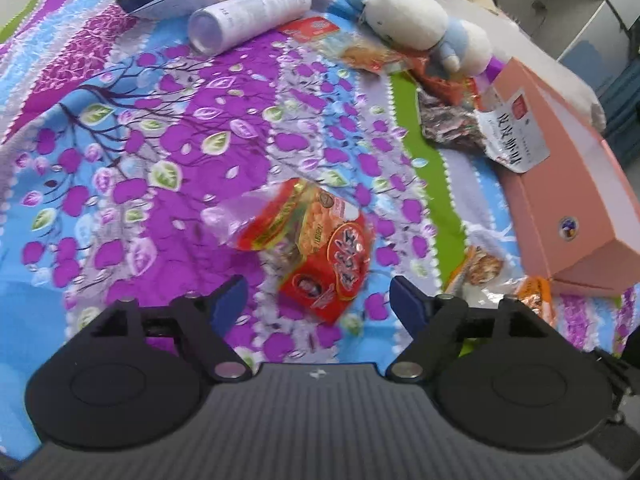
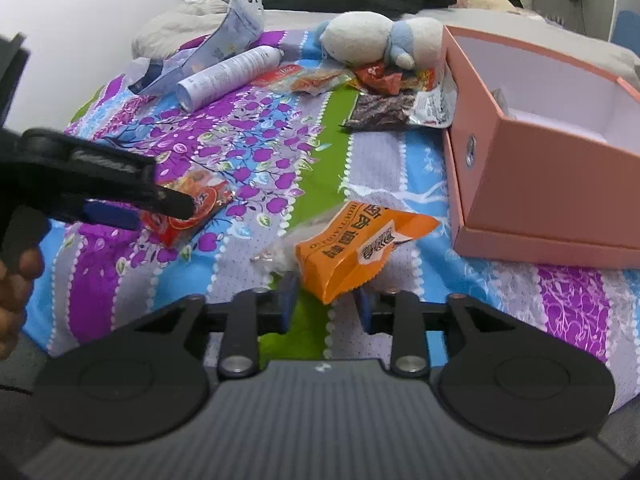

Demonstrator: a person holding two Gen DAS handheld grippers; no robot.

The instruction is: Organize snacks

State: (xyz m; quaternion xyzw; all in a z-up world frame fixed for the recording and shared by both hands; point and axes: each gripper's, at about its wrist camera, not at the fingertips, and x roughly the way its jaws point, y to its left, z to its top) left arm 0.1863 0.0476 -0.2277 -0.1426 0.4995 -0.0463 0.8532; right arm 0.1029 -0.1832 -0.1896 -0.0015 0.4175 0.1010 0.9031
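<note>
A red snack packet [image 1: 320, 248] lies on the flowered bedspread [image 1: 140, 140], just ahead of my left gripper [image 1: 318, 294]. That gripper is open, its blue pads wide apart on either side of the packet's near end and off it. In the right wrist view the left gripper [image 2: 160, 214] hovers over the same red packet [image 2: 200, 200]. An orange snack packet [image 2: 356, 248] lies in front of my right gripper [image 2: 326, 300]. Its lower corner reaches between the half-spread pads, which do not press on it. An open pink box [image 2: 520, 184] stands to the right.
More snack packets [image 2: 380, 110] lie in a heap between the box and a white and blue plush toy [image 2: 372, 38]. A white spray can [image 2: 228, 76] and a crumpled bag [image 2: 236, 28] lie at the back left. A hand [image 2: 16, 280] holds the left gripper's handle.
</note>
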